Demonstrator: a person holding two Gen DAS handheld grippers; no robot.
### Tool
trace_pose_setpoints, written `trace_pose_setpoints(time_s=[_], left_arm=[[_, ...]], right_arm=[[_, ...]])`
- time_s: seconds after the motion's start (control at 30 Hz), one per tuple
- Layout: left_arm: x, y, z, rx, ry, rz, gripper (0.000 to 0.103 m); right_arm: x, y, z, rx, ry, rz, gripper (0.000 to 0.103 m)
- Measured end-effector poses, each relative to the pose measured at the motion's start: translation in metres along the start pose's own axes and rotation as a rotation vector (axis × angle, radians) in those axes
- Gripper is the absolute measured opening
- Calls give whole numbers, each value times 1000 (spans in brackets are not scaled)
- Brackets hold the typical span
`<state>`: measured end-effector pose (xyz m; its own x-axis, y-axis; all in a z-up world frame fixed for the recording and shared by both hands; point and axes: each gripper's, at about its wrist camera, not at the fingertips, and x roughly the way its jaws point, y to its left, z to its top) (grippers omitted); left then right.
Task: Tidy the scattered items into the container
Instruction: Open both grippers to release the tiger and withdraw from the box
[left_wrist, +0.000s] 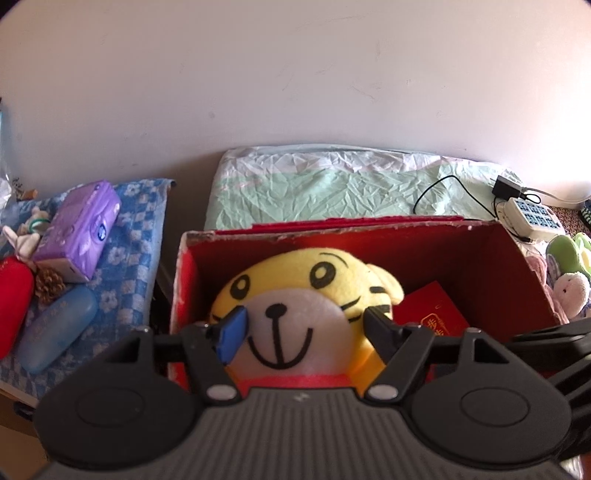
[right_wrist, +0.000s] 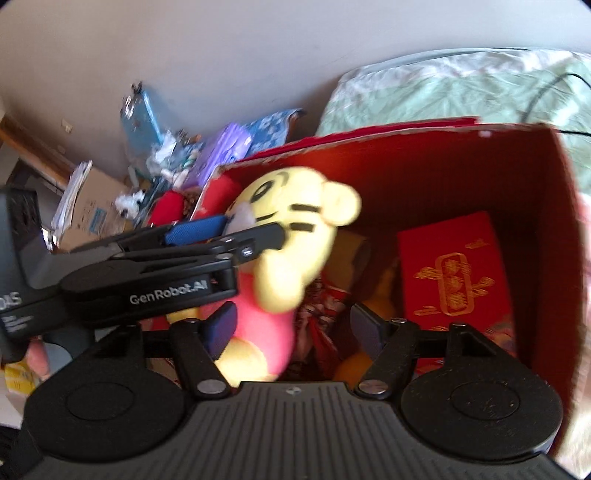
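A yellow tiger plush (left_wrist: 295, 299) with a white muzzle and red shirt hangs over the open red cardboard box (left_wrist: 480, 254). My left gripper (left_wrist: 303, 328) is shut on the plush's head, one finger on each cheek. In the right wrist view the left gripper (right_wrist: 247, 229) holds the plush (right_wrist: 295, 236) by the head above the box (right_wrist: 554, 206). My right gripper (right_wrist: 295, 326) is open just beside the plush's body, over the box. A red envelope (right_wrist: 454, 273) with gold print lies inside the box, also visible in the left wrist view (left_wrist: 432, 310).
On the blue checked cloth (left_wrist: 129, 236) at left lie a purple tissue pack (left_wrist: 81, 225), a blue case (left_wrist: 55, 328), a pine cone (left_wrist: 50, 288) and a red item (left_wrist: 13, 302). A green pillow (left_wrist: 332, 184), power strip (left_wrist: 532, 218) and soft toys (left_wrist: 569, 269) lie behind and right.
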<state>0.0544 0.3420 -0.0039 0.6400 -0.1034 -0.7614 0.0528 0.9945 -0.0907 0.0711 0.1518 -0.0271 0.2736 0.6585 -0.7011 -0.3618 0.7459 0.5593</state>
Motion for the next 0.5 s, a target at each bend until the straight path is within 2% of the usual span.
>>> trace_pose_setpoints(time_s=[0.1,0.2,0.23,0.33,0.47,0.5], left_arm=[[-1,0,0,18,-10,12,78],[17,8,0,-39,41,14,90],[19,10,-1,-51,43,9,91],[14,6,0,-40,35,21,91],[1,0,3,-15,32,21,90],[-4,-3,4,-6,25,20,86]], right_arm=[[-8,-11,1,44,-28,-45,62],[7,-13,5,62,-21,-102,49],[12,-15,6,69,-25,-112,46],[15,-18,4,101,-44,-112,41],[0,-18,0,95,-100,-101,43],[-5,-18,-1,88,-115,-100,43]])
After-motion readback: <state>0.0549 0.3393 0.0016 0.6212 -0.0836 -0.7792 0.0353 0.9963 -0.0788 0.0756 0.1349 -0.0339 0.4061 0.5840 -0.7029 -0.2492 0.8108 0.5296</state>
